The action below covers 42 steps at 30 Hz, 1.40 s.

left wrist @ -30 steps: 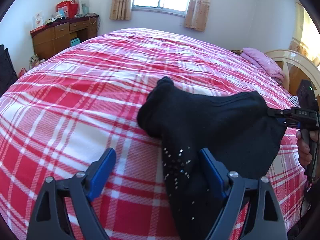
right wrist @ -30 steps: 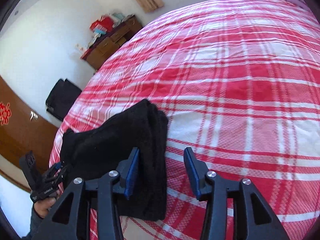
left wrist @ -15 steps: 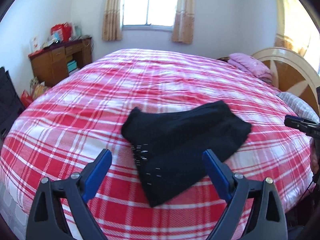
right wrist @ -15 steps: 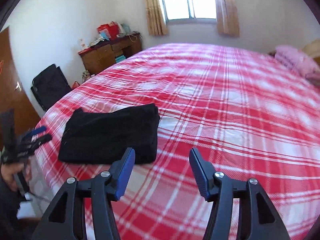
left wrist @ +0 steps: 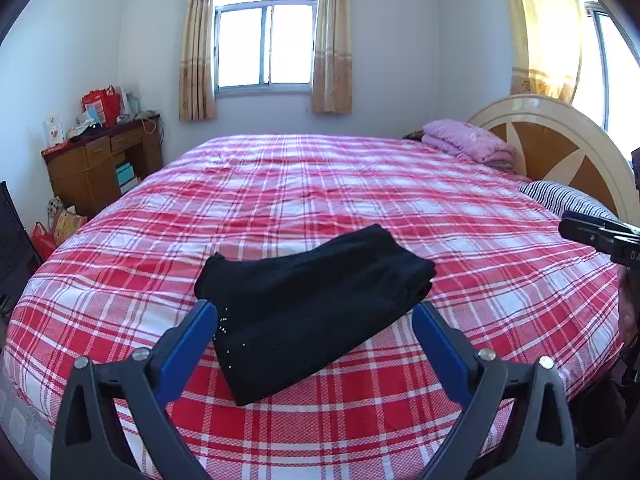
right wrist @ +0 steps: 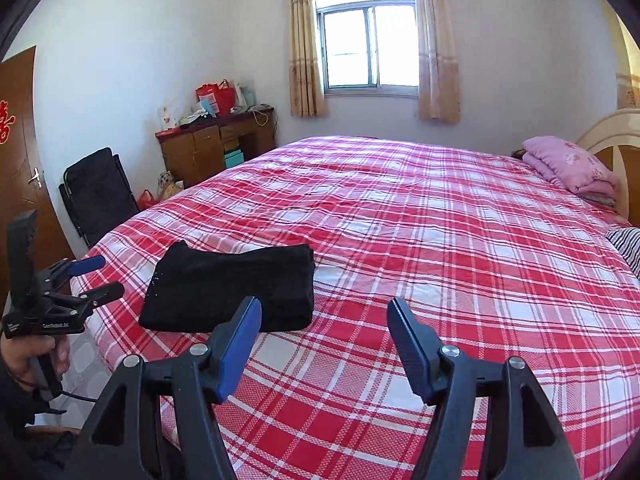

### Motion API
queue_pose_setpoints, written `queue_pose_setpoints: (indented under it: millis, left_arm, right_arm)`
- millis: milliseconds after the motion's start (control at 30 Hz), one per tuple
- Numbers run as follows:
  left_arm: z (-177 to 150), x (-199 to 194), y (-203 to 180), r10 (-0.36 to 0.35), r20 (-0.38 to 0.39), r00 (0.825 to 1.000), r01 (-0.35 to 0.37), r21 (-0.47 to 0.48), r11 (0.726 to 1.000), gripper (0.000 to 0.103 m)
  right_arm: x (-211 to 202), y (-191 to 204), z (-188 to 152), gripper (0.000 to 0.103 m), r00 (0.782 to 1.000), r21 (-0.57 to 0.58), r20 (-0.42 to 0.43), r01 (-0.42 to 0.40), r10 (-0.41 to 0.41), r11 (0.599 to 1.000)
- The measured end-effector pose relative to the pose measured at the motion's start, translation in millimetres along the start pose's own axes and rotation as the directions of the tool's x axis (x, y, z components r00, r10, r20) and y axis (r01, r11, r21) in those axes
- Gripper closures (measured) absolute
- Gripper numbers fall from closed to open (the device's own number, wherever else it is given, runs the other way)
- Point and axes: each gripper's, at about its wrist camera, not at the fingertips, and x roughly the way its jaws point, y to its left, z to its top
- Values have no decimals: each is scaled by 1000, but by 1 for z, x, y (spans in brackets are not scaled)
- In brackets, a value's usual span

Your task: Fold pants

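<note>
The black pants [left wrist: 316,304] lie folded in a compact bundle on the red plaid bed [left wrist: 320,184] near its front edge. They also show in the right wrist view [right wrist: 232,288]. My left gripper [left wrist: 316,328] is open and empty, held back from the bed in front of the bundle. It also shows in the right wrist view [right wrist: 86,280] at the far left, hand-held. My right gripper [right wrist: 324,320] is open and empty, to the right of the pants and above the bed's edge. Its tip shows in the left wrist view [left wrist: 592,232].
A pink folded blanket [left wrist: 468,144] and a striped pillow [left wrist: 560,198] lie by the headboard [left wrist: 560,148]. A wooden desk [right wrist: 212,148] with clutter stands at the far left wall, a black chair [right wrist: 100,196] beside it. A door [right wrist: 20,152] is at the left.
Both grippers have let go of the pants and pulled back and up from the bed. The pants now lie flat, folded, on the bed.
</note>
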Motion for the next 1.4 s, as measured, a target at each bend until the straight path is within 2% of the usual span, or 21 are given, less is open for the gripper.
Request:
queue_pose_setpoints:
  millis: [267, 467, 967, 1400]
  left_arm:
    - [-4, 3, 0, 5, -10, 1000, -5, 4, 1000, 2]
    - [-2, -4, -1, 10, 12, 1000, -10, 9, 1000, 2]
    - [0, -6, -1, 24, 28, 999, -25, 21, 999, 2]
    - [1, -7, 1, 32, 30, 999, -33, 17, 999, 2]
  right_arm:
    - [-4, 13, -4, 36, 1000, -34, 25, 17, -16, 999]
    - [-10, 12, -4, 36, 998, -25, 55, 23, -21, 999]
    - [-15, 16, -3, 36, 995, -52, 81, 54, -50, 997]
    - [-15, 18, -6, 36, 995, -59, 89, 44, -38, 997]
